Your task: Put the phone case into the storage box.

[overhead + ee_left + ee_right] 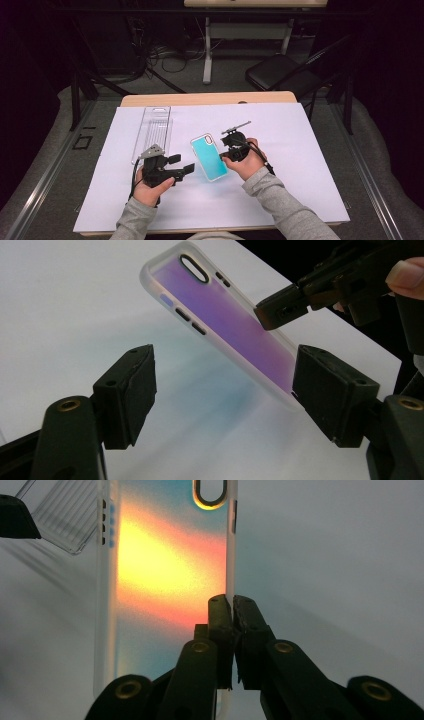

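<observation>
1. While clamped on the right long rim of the phone case [165,575], right gripper [232,602] jaws pressed together on that thin wall, near the case's lower end.
2. Seen from above: right gripper [231,146] gripped in the person's right hand [247,162], just right of the case [209,156].
3. Case held tilted, camera cutout at the far end, raised off the white sheet [300,150]; teal in the high view, purple in the left gripper view [235,325], orange-yellow in the right gripper view. Roughly mid-sheet, a little nearer the near edge than the far one.
4. Left gripper [225,385] jaws standing apart, nothing pinched; right-hand pad [335,390] just beside the case's lower corner, contact not certain; left-hand pad well clear of it.
5. From above: left gripper [184,164] in the left hand [150,187], left of the case, jaws pointing toward it.
6. Clear plastic tray [152,132] flat on the sheet toward the far-left corner, apart from case and grippers.
7. Sheet spread over a wooden table [200,99], its far edge showing bare beyond the sheet.
</observation>
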Demonstrator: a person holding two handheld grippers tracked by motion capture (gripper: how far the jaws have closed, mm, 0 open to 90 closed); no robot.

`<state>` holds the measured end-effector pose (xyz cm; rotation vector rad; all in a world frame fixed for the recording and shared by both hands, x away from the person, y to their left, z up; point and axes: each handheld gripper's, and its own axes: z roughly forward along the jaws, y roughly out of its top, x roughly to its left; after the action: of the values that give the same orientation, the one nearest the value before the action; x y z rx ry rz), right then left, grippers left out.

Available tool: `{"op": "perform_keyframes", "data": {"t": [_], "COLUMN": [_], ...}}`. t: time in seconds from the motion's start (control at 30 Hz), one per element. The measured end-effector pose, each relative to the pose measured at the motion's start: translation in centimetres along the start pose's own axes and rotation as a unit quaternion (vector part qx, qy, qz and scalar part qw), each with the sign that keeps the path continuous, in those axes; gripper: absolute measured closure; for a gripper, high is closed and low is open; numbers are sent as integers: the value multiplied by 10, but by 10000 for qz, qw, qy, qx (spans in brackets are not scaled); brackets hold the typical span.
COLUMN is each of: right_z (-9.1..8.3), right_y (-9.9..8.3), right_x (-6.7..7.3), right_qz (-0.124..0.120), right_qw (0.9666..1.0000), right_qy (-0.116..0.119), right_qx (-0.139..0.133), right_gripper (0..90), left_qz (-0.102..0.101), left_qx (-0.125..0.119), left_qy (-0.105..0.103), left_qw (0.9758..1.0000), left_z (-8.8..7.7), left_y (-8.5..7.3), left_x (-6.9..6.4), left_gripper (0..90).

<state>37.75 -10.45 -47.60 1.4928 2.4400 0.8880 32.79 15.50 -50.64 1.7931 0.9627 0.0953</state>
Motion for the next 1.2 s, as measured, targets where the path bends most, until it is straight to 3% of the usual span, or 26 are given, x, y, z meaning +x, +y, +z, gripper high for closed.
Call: {"op": "perform_keyframes", "data": {"t": [0.2,0.43,0.63,0.87,1.1,1.2], "right_z": [-3,-3,-4,-4,-5,-6], "right_y": [-2,-3,-4,-5,-6,-6], "right_x": [2,3,3,4,6,7], "right_qz": [-27,-26,-21,-28,-44,-71], "right_qw": [10000,9999,9999,9999,9997,9997], "right_qy": [8,28,8,35,61,73], "right_qx": [-66,-110,-120,-145,-217,-240], "right_gripper": [873,873,873,874,874,874], "left_qz": [-51,-112,-360,-1070,-1389,-1576], "left_qx": [76,151,79,80,33,28], "left_qy": [-120,-92,-233,-495,-581,-618], "left_qw": [9999,9998,9991,9930,9886,9856], "left_z": [5,8,7,6,3,2], "left_y": [-2,-5,-6,-8,-8,-8], "left_x": [-2,-3,-1,4,7,8], "left_gripper": [293,313,345,371,412,424]}}
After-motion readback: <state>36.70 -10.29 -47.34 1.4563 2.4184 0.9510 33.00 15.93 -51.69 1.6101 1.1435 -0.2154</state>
